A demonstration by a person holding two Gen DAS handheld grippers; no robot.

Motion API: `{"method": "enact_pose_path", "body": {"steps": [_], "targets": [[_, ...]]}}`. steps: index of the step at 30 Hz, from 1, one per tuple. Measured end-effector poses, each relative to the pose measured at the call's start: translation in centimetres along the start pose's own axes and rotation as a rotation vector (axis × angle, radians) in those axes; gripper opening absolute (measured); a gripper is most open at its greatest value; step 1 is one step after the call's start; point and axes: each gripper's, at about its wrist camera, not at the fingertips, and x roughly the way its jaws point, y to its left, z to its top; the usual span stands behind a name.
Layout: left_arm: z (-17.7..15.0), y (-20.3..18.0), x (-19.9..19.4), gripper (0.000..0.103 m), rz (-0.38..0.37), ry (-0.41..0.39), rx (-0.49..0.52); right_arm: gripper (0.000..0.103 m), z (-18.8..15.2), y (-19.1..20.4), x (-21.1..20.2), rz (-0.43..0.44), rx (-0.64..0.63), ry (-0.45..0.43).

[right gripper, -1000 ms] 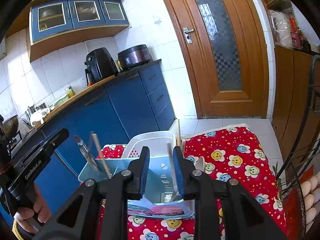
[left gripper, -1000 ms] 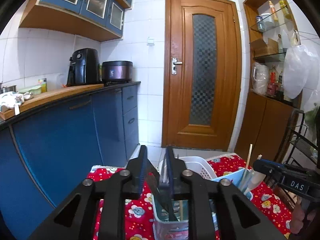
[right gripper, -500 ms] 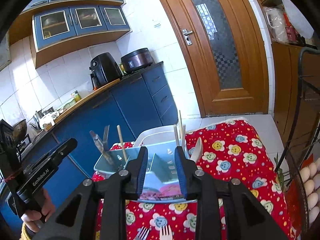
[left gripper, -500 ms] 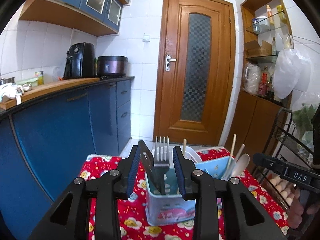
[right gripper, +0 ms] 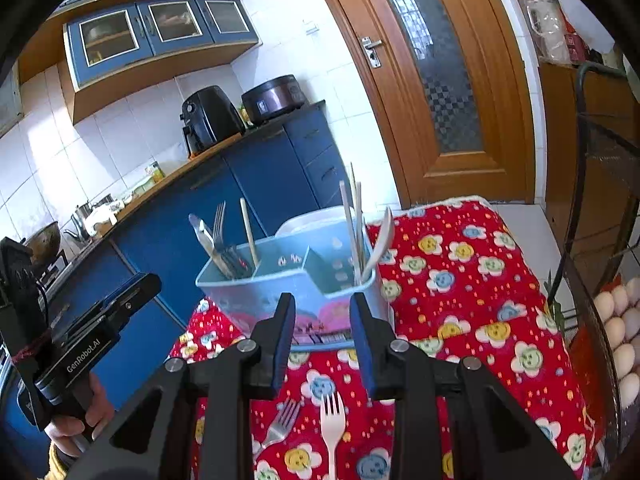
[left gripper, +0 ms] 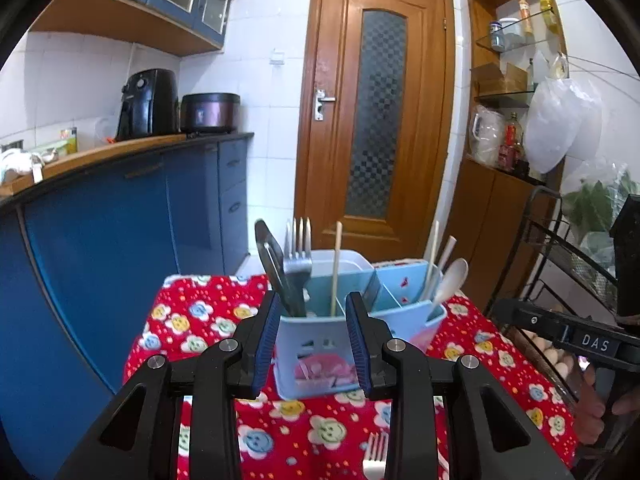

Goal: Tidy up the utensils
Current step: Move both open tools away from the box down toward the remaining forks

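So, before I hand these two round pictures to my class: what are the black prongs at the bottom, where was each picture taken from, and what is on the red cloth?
The prongs are handheld grippers, one per hand, each carrying a wide-angle camera that looks along its two fingers. One picture comes from the left gripper, the other from the right gripper. Both are open and hold nothing.

On the red flowered cloth stands a light blue utensil caddy with compartments. It holds a metal fork, wooden chopsticks and a white spoon. A white basket sits behind it.

Not yet sorted, lying on the cloth: a white plastic fork and a second metal fork.
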Motion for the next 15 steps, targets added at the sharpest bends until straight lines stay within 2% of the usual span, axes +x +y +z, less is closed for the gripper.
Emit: {"method": "enact_pose_path", "body": {"steps": [5,15], "targets": [[-1.2,-0.3,-0.1,0.034,-0.016,0.036,0.001,0.031,-1.5,-0.5,-0.2,-0.008,0.001,0.028],[-4.9,-1.4,1.1,0.034,-0.072,0.162,-0.008,0.031,-4.3,-1.9,0.6,-0.027,0.027,0.117]]}}
